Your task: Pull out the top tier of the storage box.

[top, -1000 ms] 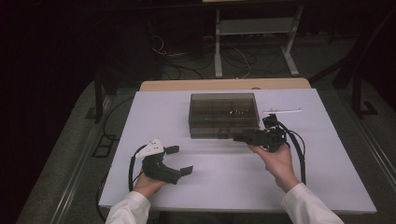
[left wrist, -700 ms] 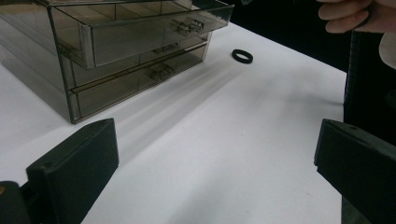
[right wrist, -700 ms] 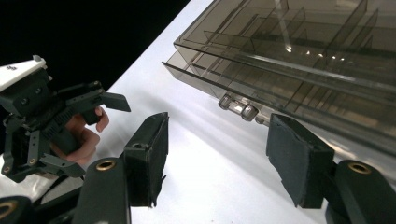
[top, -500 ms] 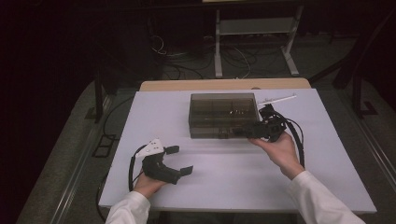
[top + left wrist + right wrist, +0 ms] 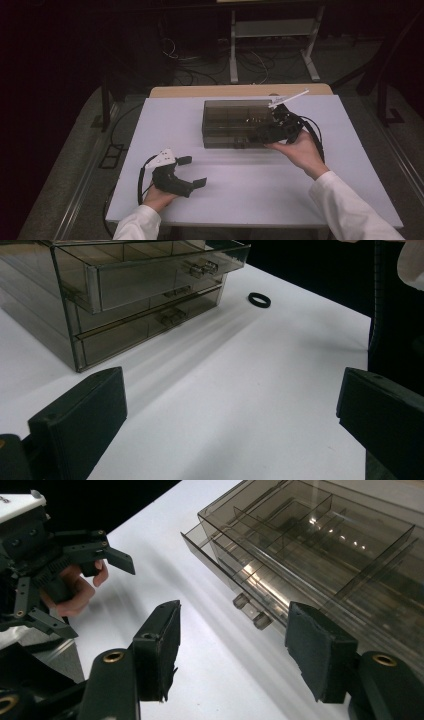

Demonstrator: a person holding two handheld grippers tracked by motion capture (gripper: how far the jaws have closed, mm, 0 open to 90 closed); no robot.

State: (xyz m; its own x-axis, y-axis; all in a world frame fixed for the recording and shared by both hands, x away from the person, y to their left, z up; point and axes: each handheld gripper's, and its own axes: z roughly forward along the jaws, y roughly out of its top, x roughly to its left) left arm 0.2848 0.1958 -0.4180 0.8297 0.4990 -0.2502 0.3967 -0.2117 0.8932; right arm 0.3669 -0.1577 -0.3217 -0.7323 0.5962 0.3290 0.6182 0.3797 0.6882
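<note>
A: Where is the drawer box (image 5: 239, 124)?
B: At the far middle of the white worktop (image 5: 250, 190), top drawer (image 5: 280, 575) pulled slightly out.
A: And the right hand-held gripper (image 5: 230, 645)?
B: Just beside that drawer's small handle (image 5: 252, 611), jaws spread, pinching nothing.
A: The left hand-held gripper (image 5: 192, 172)?
B: Near the front edge, jaws wide apart, empty. A black ring (image 5: 259, 299) lies beyond the box.

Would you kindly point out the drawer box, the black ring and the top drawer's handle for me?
drawer box (image 5: 227, 131): high view, its smoked front face.
black ring (image 5: 259, 300): left gripper view, its near rim.
top drawer's handle (image 5: 251, 612): right gripper view, between its two clear knobs.
</note>
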